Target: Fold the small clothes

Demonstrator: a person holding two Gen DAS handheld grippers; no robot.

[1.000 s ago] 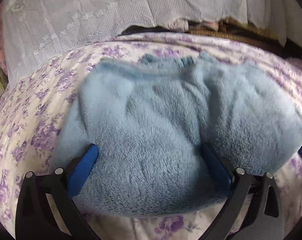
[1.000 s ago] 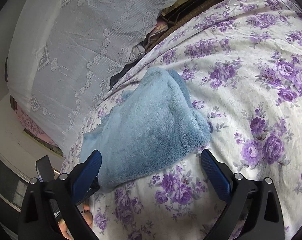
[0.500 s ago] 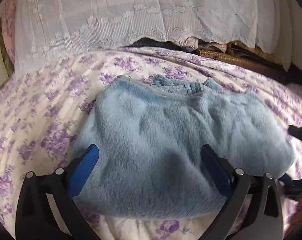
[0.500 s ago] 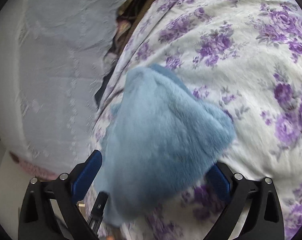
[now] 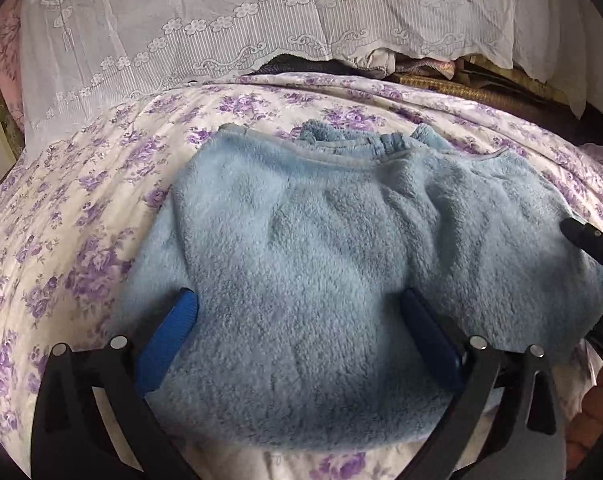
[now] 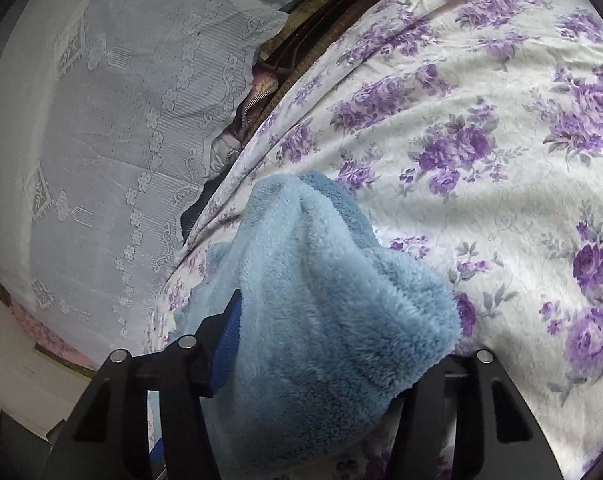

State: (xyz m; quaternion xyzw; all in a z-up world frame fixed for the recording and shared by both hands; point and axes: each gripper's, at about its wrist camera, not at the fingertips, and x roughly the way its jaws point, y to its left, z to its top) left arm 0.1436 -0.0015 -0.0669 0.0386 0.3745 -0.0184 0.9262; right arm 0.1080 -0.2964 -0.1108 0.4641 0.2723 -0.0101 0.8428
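- Since a second ago the right gripper (image 6: pixel 333 360) has gone from hovering beside the blue fleece garment (image 5: pixel 321 264) to having its end bunched between its fingers; the left finger now sits further in than half a second ago, so it looks closed on the fleece, though the right pad is hidden by fabric.
- That suggests, I judge, the next fold is starting from that end.
- In the left wrist view the garment has slid slightly toward 6 o'clock and now fills the middle of the frame, lying on the floral bed sheet (image 5: pixel 81 208), waistband at 12 o'clock.
- The left gripper (image 5: pixel 301 320) remains wide, its blue pads (image 5: pixel 169 340) straddling the near edge of the fleece, pressing down rather than pinching.
- The right gripper's black tip shows at 3 o'clock in the left view, at the garment's right end.
- A lace curtain (image 5: pixel 221 20) hangs beyond the bed at 12 o'clock.
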